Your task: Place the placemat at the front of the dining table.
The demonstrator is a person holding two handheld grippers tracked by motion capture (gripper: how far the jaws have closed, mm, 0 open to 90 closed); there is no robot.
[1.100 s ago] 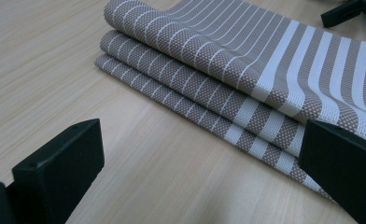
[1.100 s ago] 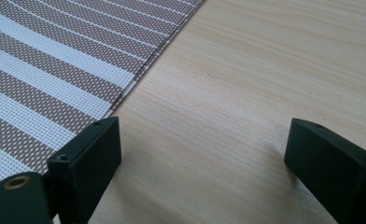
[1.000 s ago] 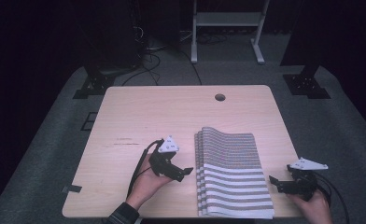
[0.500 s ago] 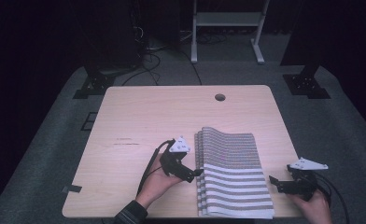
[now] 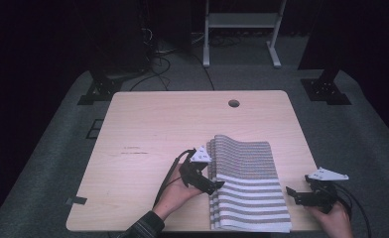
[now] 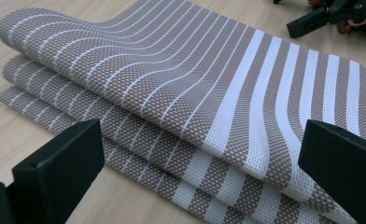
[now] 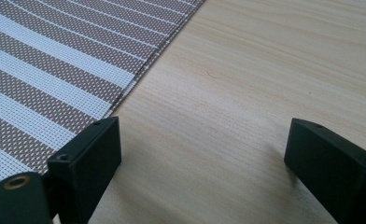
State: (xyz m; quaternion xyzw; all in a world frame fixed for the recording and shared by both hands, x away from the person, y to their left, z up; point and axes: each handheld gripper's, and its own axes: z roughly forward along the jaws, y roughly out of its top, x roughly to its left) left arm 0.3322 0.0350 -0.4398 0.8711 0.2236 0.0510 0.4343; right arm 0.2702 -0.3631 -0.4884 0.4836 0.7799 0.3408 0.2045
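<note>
Striped folded mat (image 5: 247, 186) lies on the tabletop (image 5: 162, 129) between the left hand-held gripper (image 5: 217, 187), jaws spread at its folded edge, and the right hand-held gripper (image 5: 292, 194), also spread.

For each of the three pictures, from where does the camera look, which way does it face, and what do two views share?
High view: above the person's side, facing forward and down on the table; both hands, left gripper and right gripper show.
Left gripper view: rides the left gripper, facing the folded edge of the striped mat; its open jaws show, and the right gripper farther off.
Right gripper view: rides the right gripper, facing bare table beside the mat's edge; its open jaws show.
All three views share the mat.
</note>
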